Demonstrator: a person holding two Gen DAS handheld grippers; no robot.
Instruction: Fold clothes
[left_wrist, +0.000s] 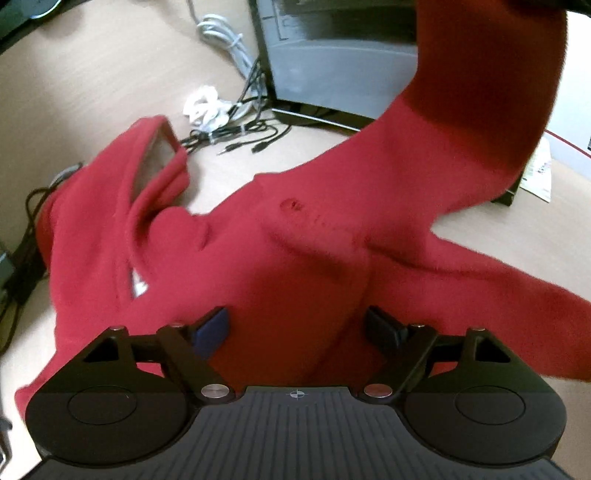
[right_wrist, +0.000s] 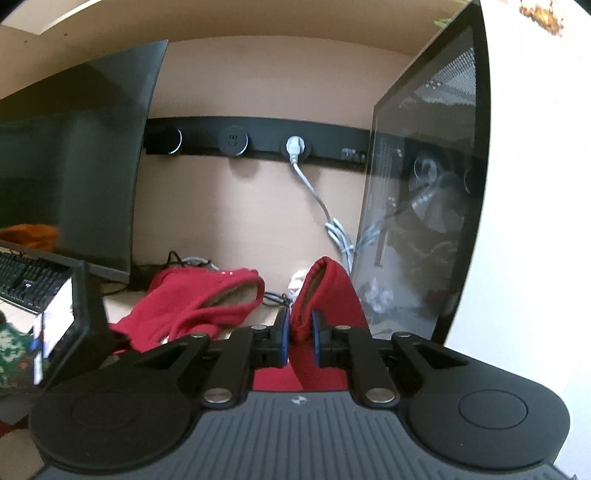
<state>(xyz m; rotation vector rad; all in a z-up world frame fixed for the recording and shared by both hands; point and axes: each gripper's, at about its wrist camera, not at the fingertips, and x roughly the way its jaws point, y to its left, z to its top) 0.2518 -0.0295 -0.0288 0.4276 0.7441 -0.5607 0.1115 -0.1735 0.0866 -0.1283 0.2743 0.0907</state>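
Observation:
A red fleece sweater (left_wrist: 280, 251) lies spread on the light wooden desk (left_wrist: 92, 74), hood at the left. My left gripper (left_wrist: 297, 328) is open just above the sweater's body, holding nothing. One red sleeve (left_wrist: 484, 81) rises up to the top right. In the right wrist view my right gripper (right_wrist: 299, 332) is shut on the red sleeve (right_wrist: 325, 291) and holds it up off the desk. The sweater's hood (right_wrist: 207, 295) lies behind, to the left.
A computer case (left_wrist: 340, 55) stands at the back, with white and black cables (left_wrist: 229, 125) beside it. In the right wrist view a glass-sided case (right_wrist: 424, 206) is at the right, a monitor (right_wrist: 74, 166) and keyboard (right_wrist: 26, 280) at the left, a socket strip (right_wrist: 258, 142) behind.

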